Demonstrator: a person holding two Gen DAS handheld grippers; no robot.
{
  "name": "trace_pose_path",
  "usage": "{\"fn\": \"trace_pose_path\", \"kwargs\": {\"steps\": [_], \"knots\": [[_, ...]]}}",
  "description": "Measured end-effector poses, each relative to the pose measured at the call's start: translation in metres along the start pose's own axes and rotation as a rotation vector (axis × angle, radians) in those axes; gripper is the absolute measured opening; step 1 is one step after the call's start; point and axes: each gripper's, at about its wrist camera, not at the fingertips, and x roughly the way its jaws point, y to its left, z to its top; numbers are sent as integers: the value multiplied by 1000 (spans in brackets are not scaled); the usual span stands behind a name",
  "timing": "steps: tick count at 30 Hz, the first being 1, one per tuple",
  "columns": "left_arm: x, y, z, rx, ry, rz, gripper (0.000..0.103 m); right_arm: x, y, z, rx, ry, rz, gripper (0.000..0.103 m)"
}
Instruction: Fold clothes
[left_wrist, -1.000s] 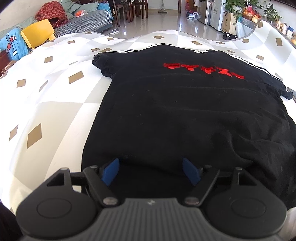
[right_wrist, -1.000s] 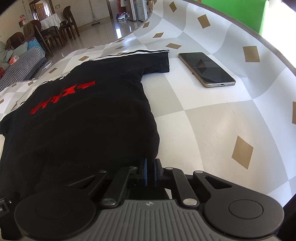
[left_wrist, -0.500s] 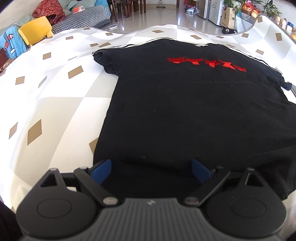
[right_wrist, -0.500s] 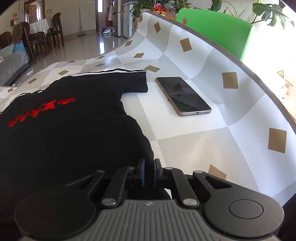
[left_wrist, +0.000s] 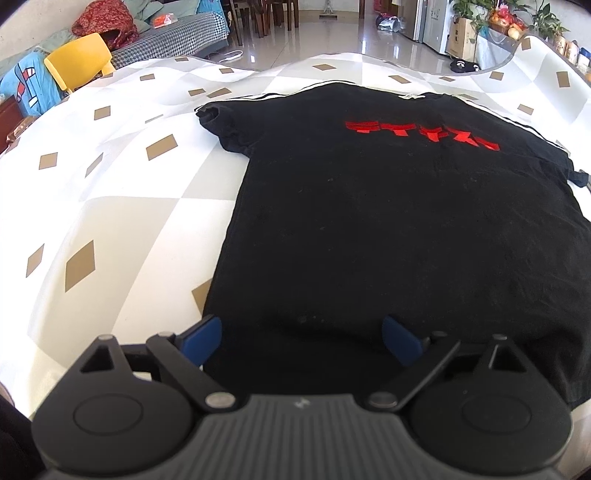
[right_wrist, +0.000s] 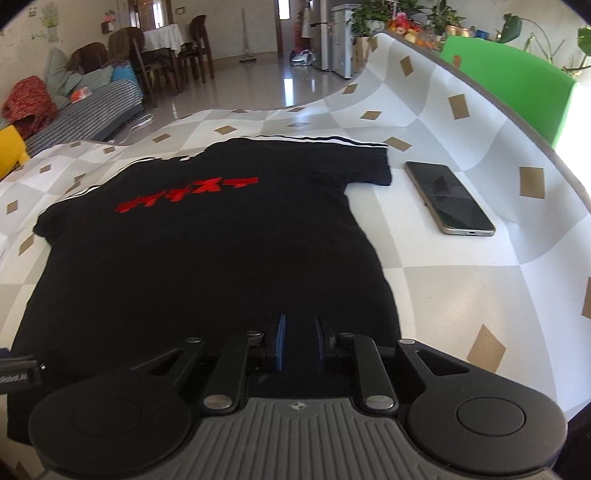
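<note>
On the checked tablecloth (left_wrist: 122, 206), the black T-shirt (left_wrist: 388, 229) is spread flat, hem nearest both grippers. The left gripper (left_wrist: 302, 338) is held wide over it; the right gripper (right_wrist: 298, 341) is narrowly parted, gripping nothing.

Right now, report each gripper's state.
Left gripper: open wide over the black T-shirt hem, holding nothing.
Right gripper: slightly open, nothing visibly between its pads.

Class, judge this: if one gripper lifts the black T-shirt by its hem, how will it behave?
The black T-shirt is thin cloth lying flat, so it will probably drape and sag. Pushed, it would likely bunch up on the tablecloth instead of sliding whole.
</note>
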Motion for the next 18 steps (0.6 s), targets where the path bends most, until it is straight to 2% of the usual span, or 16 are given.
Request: {"fn": "trace_pose_path", "kwargs": {"steps": [5, 12, 18], "knots": [[-3, -6, 0, 21, -4, -22, 94, -8, 20, -10, -82, 28, 140, 16], [-2, -3, 1, -8, 5, -28, 94, -12, 61, -27, -299, 70, 340, 17], [0, -2, 2, -14, 17, -24, 94, -8, 87, -45, -440, 88, 382, 30]]}}
